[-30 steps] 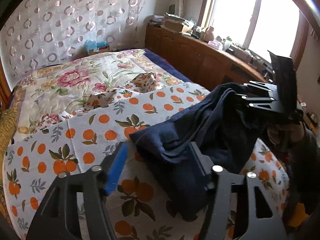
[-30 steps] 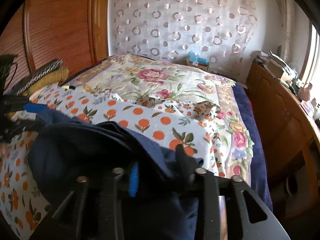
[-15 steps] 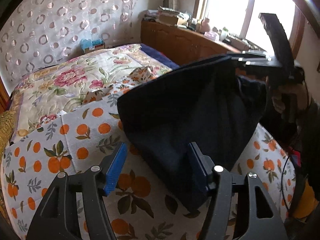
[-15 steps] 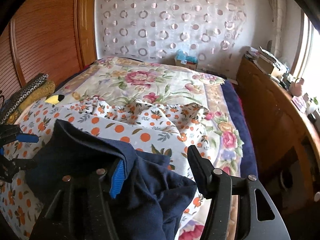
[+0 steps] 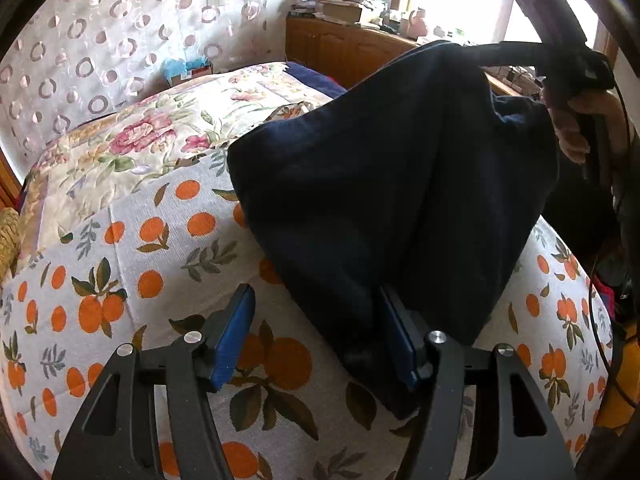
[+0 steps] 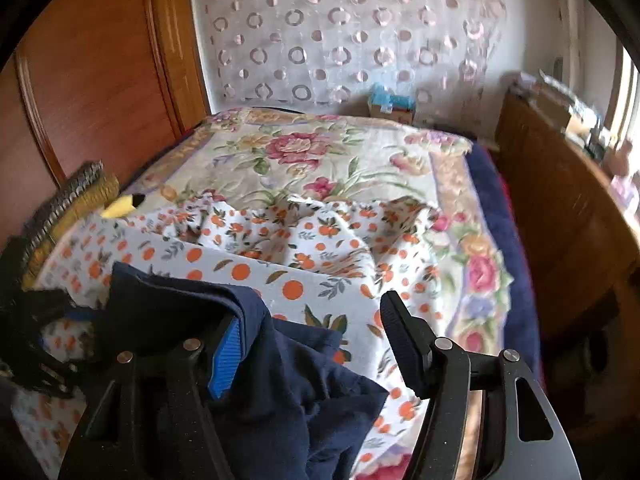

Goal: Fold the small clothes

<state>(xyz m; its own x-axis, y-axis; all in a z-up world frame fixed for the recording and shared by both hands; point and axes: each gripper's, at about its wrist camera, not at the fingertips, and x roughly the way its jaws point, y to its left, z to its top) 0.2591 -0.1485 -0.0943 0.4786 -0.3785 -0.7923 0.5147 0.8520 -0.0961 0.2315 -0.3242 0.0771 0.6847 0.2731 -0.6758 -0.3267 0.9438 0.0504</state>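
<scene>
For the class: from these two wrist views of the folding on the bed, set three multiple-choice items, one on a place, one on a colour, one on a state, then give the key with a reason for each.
1. Where does the tissue box stand?
A. at the far end of the bed, by the curtain
B. on the windowsill
C. on the garment

2. What colour is the garment?
A. red
B. dark navy
C. yellow

3. How is the garment lying?
A. folded flat in a neat square
B. lifted on one side, draped over a finger of the right gripper
C. hanging from the wardrobe

Key: 1 A, it sits beyond the floral quilt against the curtain; 2 B, the cloth is deep blue in both views; 3 B, its raised edge hangs from that gripper, whose jaws are opening.
</scene>
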